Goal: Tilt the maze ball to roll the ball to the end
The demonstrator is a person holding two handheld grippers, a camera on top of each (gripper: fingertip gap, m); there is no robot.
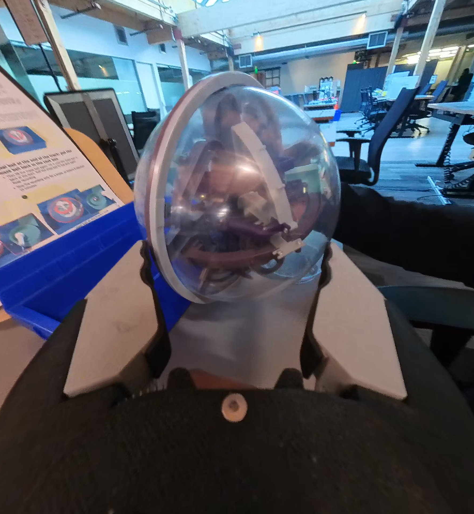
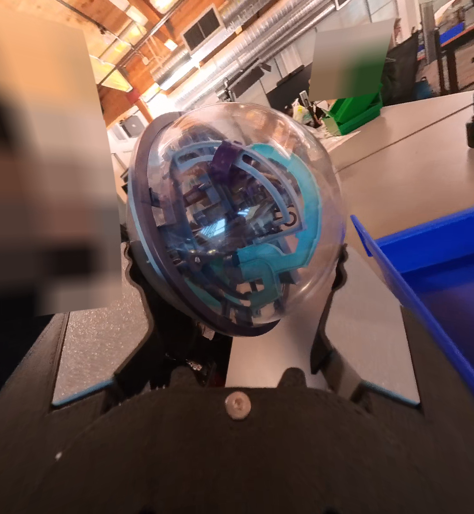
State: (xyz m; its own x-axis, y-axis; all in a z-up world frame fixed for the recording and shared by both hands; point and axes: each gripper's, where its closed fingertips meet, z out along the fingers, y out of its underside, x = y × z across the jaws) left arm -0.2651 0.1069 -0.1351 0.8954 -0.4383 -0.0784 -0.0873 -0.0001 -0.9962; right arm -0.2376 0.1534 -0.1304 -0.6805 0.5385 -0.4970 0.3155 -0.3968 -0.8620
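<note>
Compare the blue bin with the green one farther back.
The blue bin is close, beside the maze ball, cut off by the picture's edge; the green bin stands far across the table, partly behind a blurred patch. Both are open plastic bins.

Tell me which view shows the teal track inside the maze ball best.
The right wrist view: the teal track curves plainly behind the clear shell of the maze ball. The left wrist view shows mainly white and purple tracks.
</note>
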